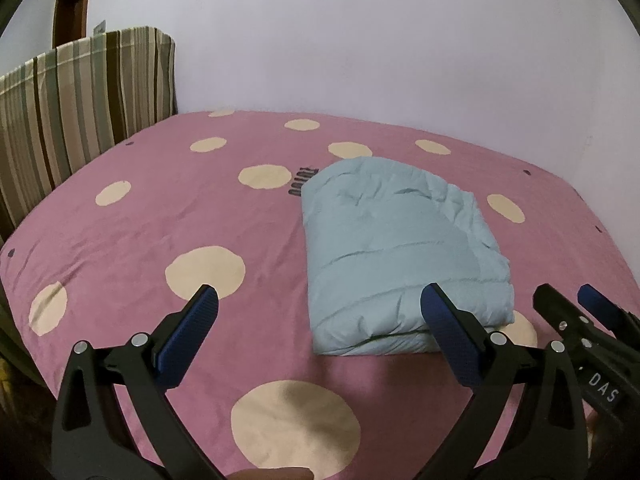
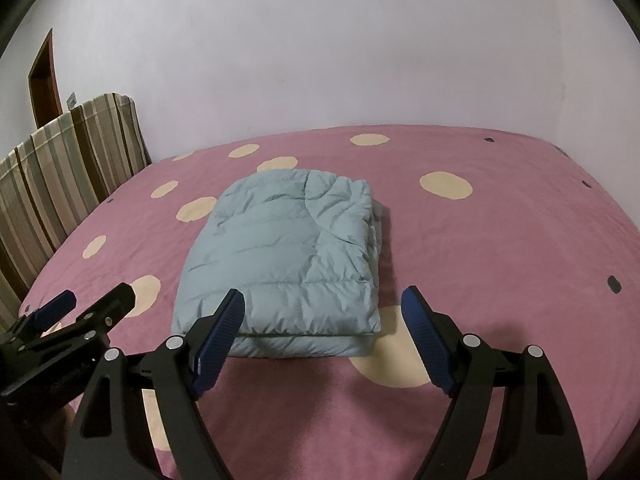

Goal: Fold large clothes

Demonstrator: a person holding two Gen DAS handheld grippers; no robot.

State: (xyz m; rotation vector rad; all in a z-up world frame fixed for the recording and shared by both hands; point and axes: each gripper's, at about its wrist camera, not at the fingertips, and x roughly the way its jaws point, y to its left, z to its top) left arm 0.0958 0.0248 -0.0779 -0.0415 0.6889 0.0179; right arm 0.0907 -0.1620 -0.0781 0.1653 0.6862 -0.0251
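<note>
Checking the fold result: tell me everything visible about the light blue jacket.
The light blue jacket is a puffy quilted garment, seemingly down-filled with a thin, slightly shiny shell. It is folded into a compact, roughly rectangular stack of layers, its edges showing along the near side, the top wrinkled. It lies flat on the pink polka-dot bedsheet, covering some cream dots. Neither open gripper grips it; both are held at its near edge.

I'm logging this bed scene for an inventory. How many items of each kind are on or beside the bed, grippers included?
Folded light-blue puffer jacket: 1
Pink polka-dot bedspread: 1
Striped headboard cover: 1
Grippers: 2, the left gripper and the right gripper, both open
Total: 5
</note>
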